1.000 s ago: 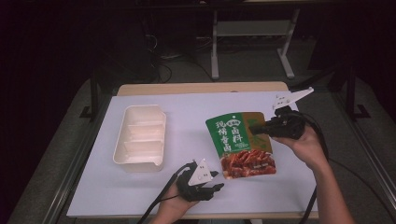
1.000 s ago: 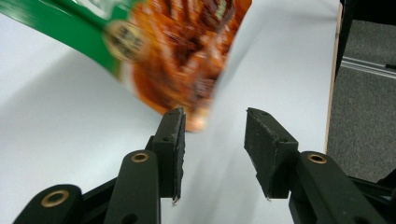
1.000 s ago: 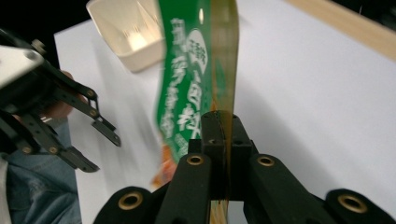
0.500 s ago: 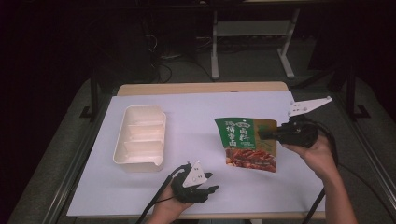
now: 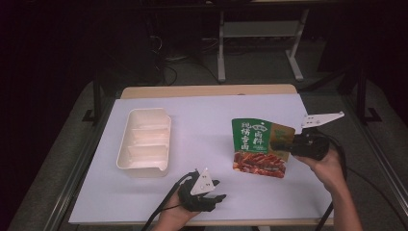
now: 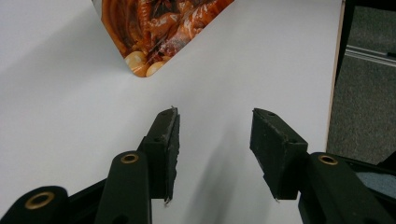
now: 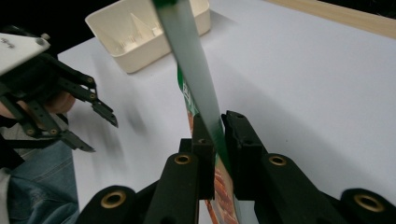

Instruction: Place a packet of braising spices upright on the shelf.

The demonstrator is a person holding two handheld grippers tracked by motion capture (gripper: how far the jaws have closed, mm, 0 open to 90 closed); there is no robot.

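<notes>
So the right gripper [image 5: 288, 143] was clamped on the edge of the green sauce pouch [image 5: 259, 147], holding it up over the white mat [image 5: 202, 120] with its jaws just easing a bit. The left gripper [image 5: 214, 190] sat near the front edge, jaws apart and widening, nothing between them. Pouch was well apart from the cream tray [image 5: 144, 144], so I'd guess getting it there was still left.

Left tool [image 5: 211, 191] low at near edge, jaws apart, having just been opening, nothing between them. Right tool [image 5: 287, 143] at right, raised, jaws nearly closed, just easing open; forearm enters from near right.
</notes>
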